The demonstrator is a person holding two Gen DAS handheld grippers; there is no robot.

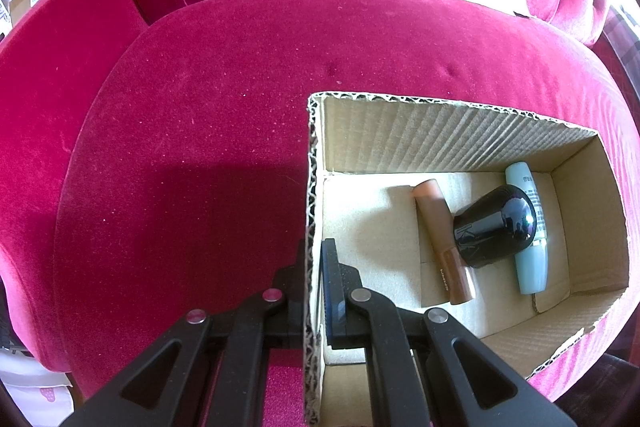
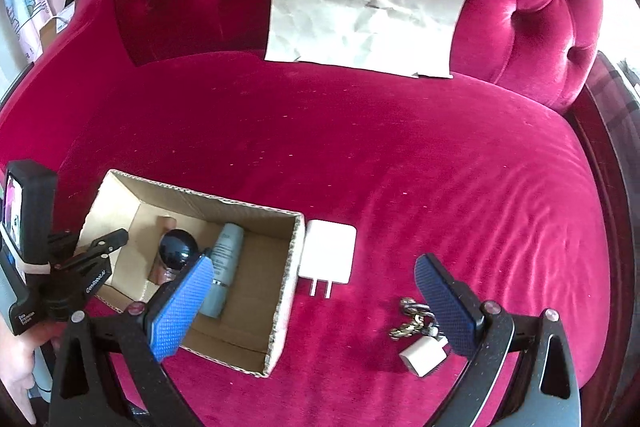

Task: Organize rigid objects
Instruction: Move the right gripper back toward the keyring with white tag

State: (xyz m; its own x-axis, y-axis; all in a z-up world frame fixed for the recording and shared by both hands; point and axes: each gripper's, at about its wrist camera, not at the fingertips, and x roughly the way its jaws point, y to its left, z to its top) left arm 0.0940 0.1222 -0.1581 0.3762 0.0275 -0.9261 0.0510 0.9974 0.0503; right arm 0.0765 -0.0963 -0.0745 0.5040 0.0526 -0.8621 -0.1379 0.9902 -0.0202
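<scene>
Left gripper point(image 1: 314, 259) clamped on the side wall of the cardboard box point(image 1: 460, 115). Right gripper point(image 2: 316, 303) spread wide, holding nothing, above the red velvet seat point(image 2: 400, 167). Inside the box: black bottle point(image 1: 494, 225), pale blue tube point(image 1: 530, 251), brown tube point(image 1: 444, 247). Outside, just beside it: white charger point(image 2: 329, 254); near the right finger, chain point(image 2: 410, 323) and small white plug point(image 2: 424, 354).

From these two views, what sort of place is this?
Probably a home living room: a tufted red velvet sofa, a cardboard box of toiletries on its seat, and a white charger beside it.
</scene>
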